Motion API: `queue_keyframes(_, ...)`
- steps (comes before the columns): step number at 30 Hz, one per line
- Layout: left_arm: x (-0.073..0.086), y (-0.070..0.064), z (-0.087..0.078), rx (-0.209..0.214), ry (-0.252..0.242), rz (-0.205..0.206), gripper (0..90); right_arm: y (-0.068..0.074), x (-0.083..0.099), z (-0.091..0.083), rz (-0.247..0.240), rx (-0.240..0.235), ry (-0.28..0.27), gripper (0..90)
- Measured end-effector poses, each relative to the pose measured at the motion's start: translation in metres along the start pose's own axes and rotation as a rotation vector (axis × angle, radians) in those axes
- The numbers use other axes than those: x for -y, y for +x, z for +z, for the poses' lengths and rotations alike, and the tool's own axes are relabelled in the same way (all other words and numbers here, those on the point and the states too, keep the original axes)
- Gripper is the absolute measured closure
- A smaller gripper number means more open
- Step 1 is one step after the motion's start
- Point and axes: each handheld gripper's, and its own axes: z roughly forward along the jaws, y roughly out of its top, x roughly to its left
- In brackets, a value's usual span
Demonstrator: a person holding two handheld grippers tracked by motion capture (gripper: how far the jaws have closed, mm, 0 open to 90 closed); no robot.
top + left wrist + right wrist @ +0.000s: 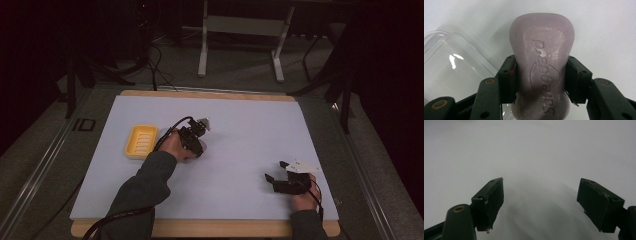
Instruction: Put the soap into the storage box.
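Note:
A pale lilac soap bar [541, 50] with an embossed logo sits between the jaws of my left gripper [540, 75], which is shut on its sides just above the white mat. In the high view my left gripper [194, 137] is left of the mat's centre, just right of a yellow ridged soap dish [141, 141]. My right gripper [274, 170] rests low at the near right of the mat, jaws wide apart. In the right gripper view it [540, 200] is open, with bare white mat between its jaws.
A clear plastic lid or cover [449, 67] lies on the mat just left of the soap in the left gripper view. The white mat [240, 125] covers a wooden table. Dark floor, cables and a metal stand's legs [202, 50] lie beyond the far edge.

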Motion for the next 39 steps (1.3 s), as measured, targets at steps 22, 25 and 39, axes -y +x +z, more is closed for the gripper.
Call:
queue_keyframes(22, 0.007, 0.012, -0.017, -0.02, -0.019, -0.023, 50.3, 0.0, 0.0, 0.0, -0.002, 0.001, -0.004, 21.1)
queue_keyframes(25, 0.008, 0.015, -0.02, -0.025, -0.023, -0.026, 50.3, 0.0, 0.0, 0.0, -0.003, 0.001, -0.004, 21.1)
queue_keyframes(39, 0.012, 0.024, -0.03, -0.034, -0.041, -0.049, 50.3, 0.0, 0.0, 0.0, -0.004, 0.003, -0.004, 21.1)
